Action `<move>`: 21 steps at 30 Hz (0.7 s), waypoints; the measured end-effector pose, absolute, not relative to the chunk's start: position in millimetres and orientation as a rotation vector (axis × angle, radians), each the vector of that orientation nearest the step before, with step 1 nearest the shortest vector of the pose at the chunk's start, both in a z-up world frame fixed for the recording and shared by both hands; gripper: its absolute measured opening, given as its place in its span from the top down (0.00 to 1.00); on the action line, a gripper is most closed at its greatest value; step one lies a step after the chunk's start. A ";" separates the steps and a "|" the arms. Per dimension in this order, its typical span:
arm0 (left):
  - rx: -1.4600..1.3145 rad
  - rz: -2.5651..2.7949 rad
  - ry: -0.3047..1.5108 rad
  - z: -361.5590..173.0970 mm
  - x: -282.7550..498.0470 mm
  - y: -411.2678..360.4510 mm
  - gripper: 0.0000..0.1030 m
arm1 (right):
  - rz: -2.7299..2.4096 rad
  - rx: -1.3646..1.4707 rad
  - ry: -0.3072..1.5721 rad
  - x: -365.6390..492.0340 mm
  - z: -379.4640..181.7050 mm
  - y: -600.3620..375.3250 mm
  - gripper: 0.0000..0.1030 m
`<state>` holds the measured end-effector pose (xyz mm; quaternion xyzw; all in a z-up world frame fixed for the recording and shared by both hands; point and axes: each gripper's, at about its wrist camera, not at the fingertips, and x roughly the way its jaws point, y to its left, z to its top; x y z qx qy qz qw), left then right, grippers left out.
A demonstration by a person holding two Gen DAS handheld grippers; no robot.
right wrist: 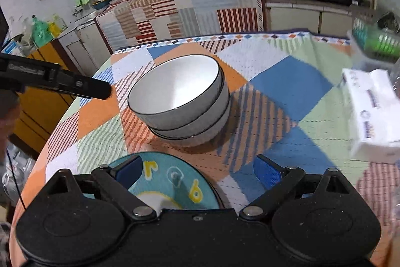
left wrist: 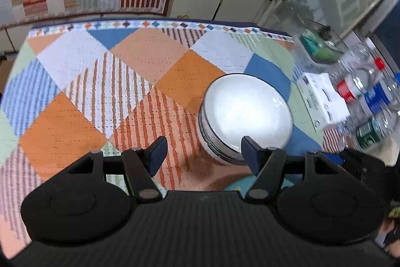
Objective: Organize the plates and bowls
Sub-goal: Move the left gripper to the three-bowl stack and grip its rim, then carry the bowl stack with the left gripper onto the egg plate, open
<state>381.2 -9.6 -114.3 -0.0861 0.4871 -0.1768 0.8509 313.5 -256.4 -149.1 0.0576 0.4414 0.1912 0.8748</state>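
In the left wrist view the left tongs (left wrist: 203, 149) stand wide with nothing between them, above a patchwork cloth covering the tabletop (left wrist: 75, 91). A stack of bowls (left wrist: 246, 116) sits at center right of the frame, seen from above so the white inside of the top bowl fills most of it; the right finger's blue pad (left wrist: 248, 152) overlaps the stack's near rim in the picture, but whether they touch I cannot tell. At the right edge of the frame lie a white box (left wrist: 322, 101) and several plastic bottles (left wrist: 370, 94), blurred.

In the right wrist view the right tongs (right wrist: 197, 174) are also spread wide and hold nothing. The stack of bowls (right wrist: 182, 101) stands in the middle of the frame on the cloth, 3 grey bowls with dark rims nested together, the top one tilted slightly to the left. Near the bottom of the frame, between the fingers, lies a round teal mat (right wrist: 170, 179) with yellow letters, just beside the stack. The other gripper's dark finger reaches in from the left edge, ending near the stack without touching it. The white box (right wrist: 372, 116) sits at the right edge, well apart from the bowls.
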 end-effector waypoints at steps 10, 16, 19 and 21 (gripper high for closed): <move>-0.232 -0.400 1.078 -164.1 432.5 -16.7 0.38 | 0.409 0.073 0.989 354.9 -174.5 -215.2 0.05; -0.251 -0.461 1.107 -187.7 451.4 -23.6 0.42 | 0.402 0.129 1.023 377.3 -194.5 -213.6 0.05; -0.279 -0.504 1.109 -193.8 456.7 -26.5 0.54 | 0.431 0.111 1.013 378.8 -199.5 -213.5 0.06; -0.304 -0.532 1.113 -195.3 458.8 -27.4 0.62 | 0.454 0.065 1.000 378.7 -200.6 -212.7 0.06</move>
